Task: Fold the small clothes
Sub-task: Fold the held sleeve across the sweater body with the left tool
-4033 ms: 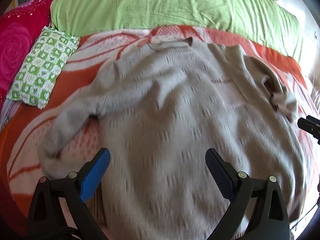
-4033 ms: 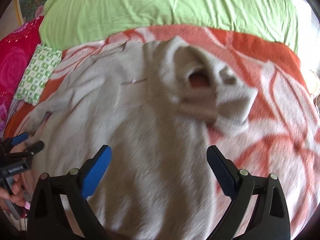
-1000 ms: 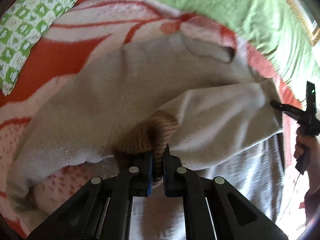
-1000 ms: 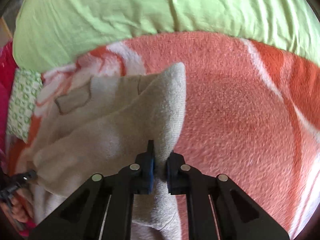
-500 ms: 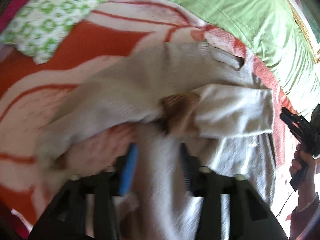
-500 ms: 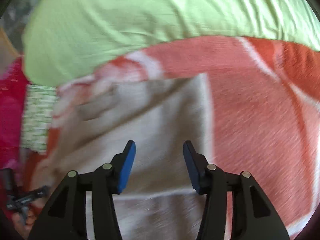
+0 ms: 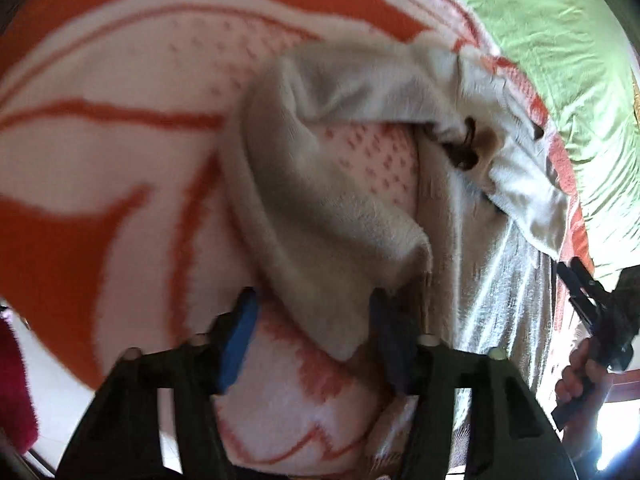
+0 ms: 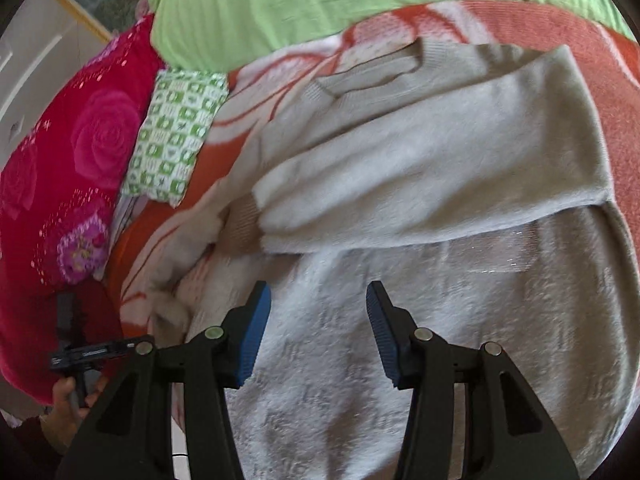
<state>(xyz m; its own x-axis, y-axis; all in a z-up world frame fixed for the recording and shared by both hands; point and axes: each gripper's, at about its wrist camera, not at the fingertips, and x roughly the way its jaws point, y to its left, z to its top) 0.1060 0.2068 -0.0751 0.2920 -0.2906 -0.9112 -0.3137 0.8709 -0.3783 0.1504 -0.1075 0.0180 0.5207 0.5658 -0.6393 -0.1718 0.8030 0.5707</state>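
Observation:
A light grey knit sweater lies flat on the orange and white blanket. One sleeve is folded across the chest, its cuff toward the left. In the left wrist view the other sleeve lies bent on the blanket, and my left gripper is open with the sleeve end between its fingers. My right gripper is open and empty above the sweater's lower body. The right gripper also shows in the left wrist view, and the left one in the right wrist view.
A green duvet lies along the far side of the bed. A red rose-patterned pillow and a small green and white checked pillow sit at the left. The blanket's edge and floor show at lower left.
Both grippers let go of the folded sleeve and opened. The right pulled back over the sweater's body. The left swung left to the other sleeve.

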